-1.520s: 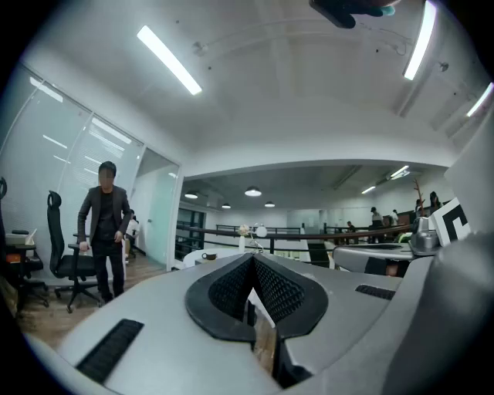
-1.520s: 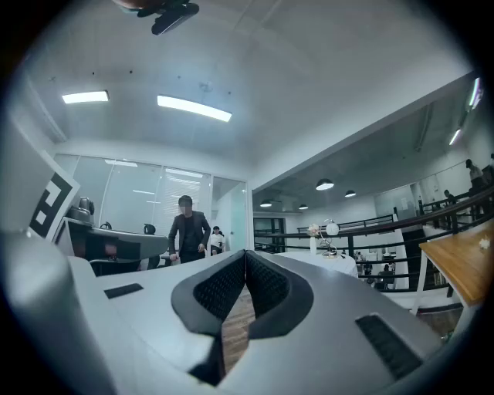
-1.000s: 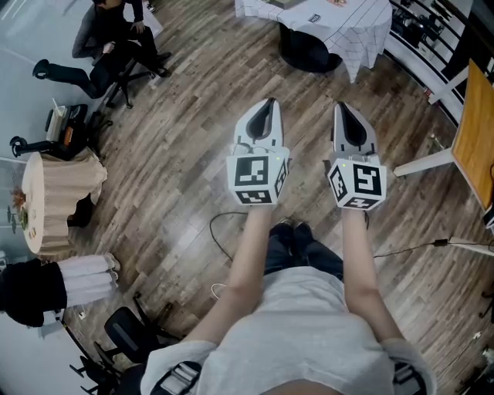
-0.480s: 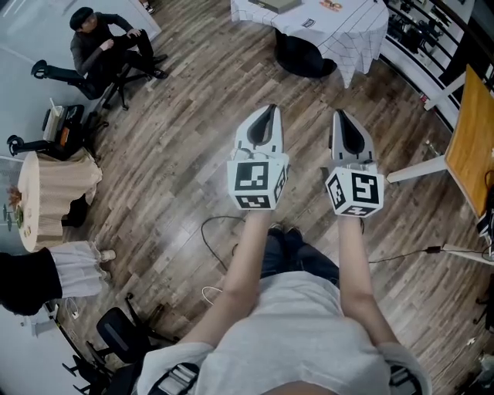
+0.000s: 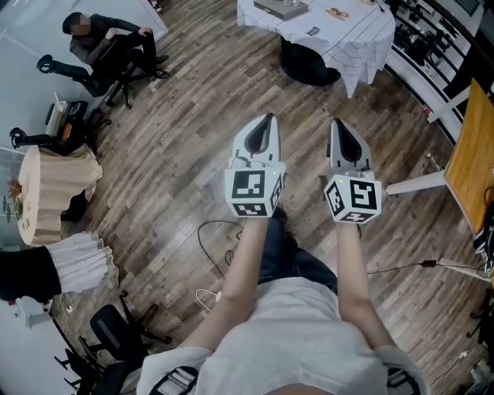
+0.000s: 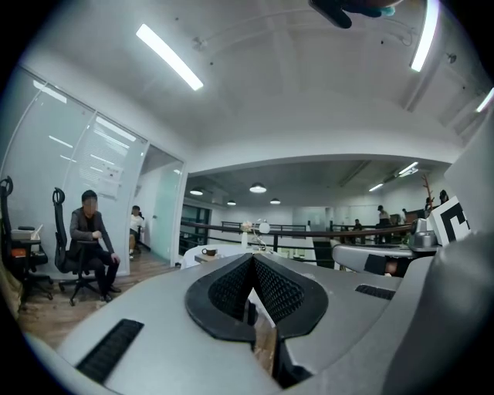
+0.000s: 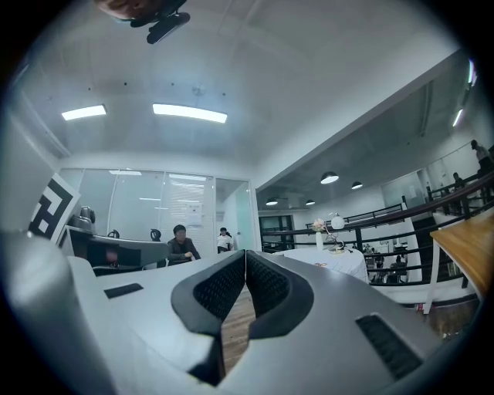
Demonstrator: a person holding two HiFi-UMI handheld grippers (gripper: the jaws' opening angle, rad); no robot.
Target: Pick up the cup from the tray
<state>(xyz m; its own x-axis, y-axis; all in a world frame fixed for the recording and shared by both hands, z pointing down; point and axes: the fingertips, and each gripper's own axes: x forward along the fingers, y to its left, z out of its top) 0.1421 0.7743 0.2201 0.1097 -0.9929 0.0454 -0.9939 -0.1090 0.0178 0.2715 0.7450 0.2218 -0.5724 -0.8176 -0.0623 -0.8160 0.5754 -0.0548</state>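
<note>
Both grippers are held out level over the wooden floor, side by side, a good way short of the white-clothed table (image 5: 340, 35). My left gripper (image 5: 268, 117) is shut and holds nothing; its black pads (image 6: 231, 289) meet at the tip. My right gripper (image 5: 337, 122) is likewise shut and holds nothing. A grey tray (image 5: 282, 8) lies on the table's left part. In the left gripper view a small dark cup (image 6: 209, 251) stands far ahead on that table. The right gripper view shows the table (image 7: 332, 261) with a flower vase (image 7: 318, 235).
A person sits on an office chair (image 5: 100, 46) at the upper left. A small round table with a beige cloth (image 5: 46, 193) stands at the left, and a wooden tabletop (image 5: 472, 154) at the right. A cable (image 5: 212, 231) loops on the floor. A black chair (image 5: 116, 332) is at the lower left.
Both grippers sit slightly lower in the head view and stay shut. The floor and furniture have shifted a little as the person moves across the room.
</note>
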